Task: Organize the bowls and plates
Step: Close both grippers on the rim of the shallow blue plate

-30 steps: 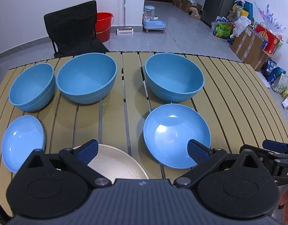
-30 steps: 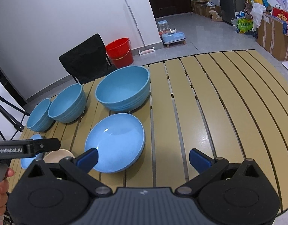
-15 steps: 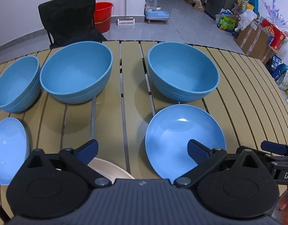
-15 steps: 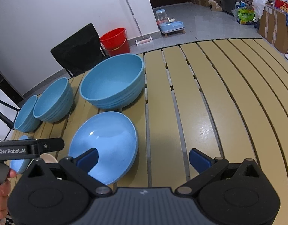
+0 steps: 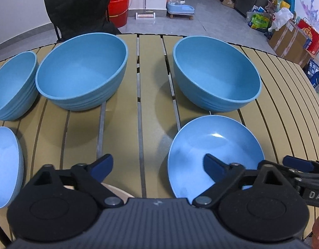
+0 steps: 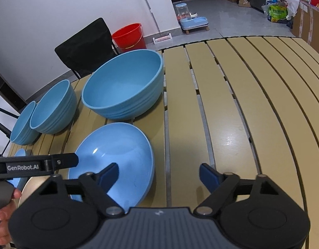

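Only left view shows whole small plate (image 5: pixel 5 166).

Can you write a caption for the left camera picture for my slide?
Open left tongs, closing on nothing, above a slatted table set with blue bowls and a blue plate.

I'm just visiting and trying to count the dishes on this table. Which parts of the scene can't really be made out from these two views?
- Cream dish: left wrist view, mostly behind the left tool; its shape is unclear.
- Small blue plate: cut off by the left edge.
- Leftmost blue bowl: partly cut off by the left edge.
- Blue plate: right wrist view, near rim hidden by the right tool.
- Carton labels: too small to read.
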{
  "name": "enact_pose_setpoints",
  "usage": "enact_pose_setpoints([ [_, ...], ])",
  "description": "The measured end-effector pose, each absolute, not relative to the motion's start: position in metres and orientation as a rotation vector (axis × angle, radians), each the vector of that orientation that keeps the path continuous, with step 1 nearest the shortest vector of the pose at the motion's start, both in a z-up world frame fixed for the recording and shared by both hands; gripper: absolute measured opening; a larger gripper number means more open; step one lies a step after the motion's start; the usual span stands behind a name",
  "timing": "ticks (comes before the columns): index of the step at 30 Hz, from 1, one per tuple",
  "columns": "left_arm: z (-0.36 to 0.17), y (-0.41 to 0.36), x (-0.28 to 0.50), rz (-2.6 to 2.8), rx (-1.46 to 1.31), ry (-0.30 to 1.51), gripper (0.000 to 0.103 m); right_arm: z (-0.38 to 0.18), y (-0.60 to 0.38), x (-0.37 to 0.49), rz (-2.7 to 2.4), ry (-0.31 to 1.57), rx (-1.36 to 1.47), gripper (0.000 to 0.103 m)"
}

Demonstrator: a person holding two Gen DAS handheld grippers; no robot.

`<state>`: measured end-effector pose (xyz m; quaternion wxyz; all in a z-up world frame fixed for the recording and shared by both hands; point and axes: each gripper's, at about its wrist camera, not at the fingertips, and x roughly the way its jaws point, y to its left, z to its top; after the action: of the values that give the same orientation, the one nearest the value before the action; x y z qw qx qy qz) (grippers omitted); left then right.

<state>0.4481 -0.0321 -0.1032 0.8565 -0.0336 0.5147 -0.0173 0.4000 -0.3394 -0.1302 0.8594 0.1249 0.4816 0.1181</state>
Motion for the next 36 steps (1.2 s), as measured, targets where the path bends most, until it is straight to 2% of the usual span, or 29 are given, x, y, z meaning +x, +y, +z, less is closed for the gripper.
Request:
enact_pose_setpoints([
  [2, -0.105, -0.032, 0.450, -0.043, -0.077, 1.092, 0.076, -0.133, -0.338, 0.403, 0.249, 1.017, 0.265, 0.074],
  [4, -0.107, -0.032, 0.452, -0.050, -0.081, 1.099, 0.068, -0.135, -0.338, 0.405, 0.253, 1.023, 0.271, 0.062],
  [15, -0.115, -0.032, 0.455, -0.074, -0.094, 1.121, 0.033, -0.145, -0.337, 0.412, 0.268, 1.049, 0.311, 0.037],
  [20, -0.116, -0.034, 0.455, -0.082, -0.100, 1.124, 0.023, -0.148, -0.336, 0.413, 0.273, 1.053, 0.324, 0.030],
  [22, -0.117, -0.034, 0.455, -0.087, -0.101, 1.125, 0.019, -0.149, -0.336, 0.414, 0.275, 1.057, 0.328, 0.023],
  [27, -0.117, -0.035, 0.456, -0.093, -0.107, 1.119, 0.008, -0.151, -0.336, 0.415, 0.277, 1.063, 0.336, 0.019],
  [32, -0.119, -0.036, 0.455, -0.102, -0.106, 1.118, 0.004, -0.153, -0.336, 0.415, 0.285, 1.063, 0.347, 0.008],
  [36, -0.120, -0.037, 0.455, -0.103, -0.099, 1.118, 0.003, -0.153, -0.336, 0.414, 0.286, 1.061, 0.353, 0.007],
])
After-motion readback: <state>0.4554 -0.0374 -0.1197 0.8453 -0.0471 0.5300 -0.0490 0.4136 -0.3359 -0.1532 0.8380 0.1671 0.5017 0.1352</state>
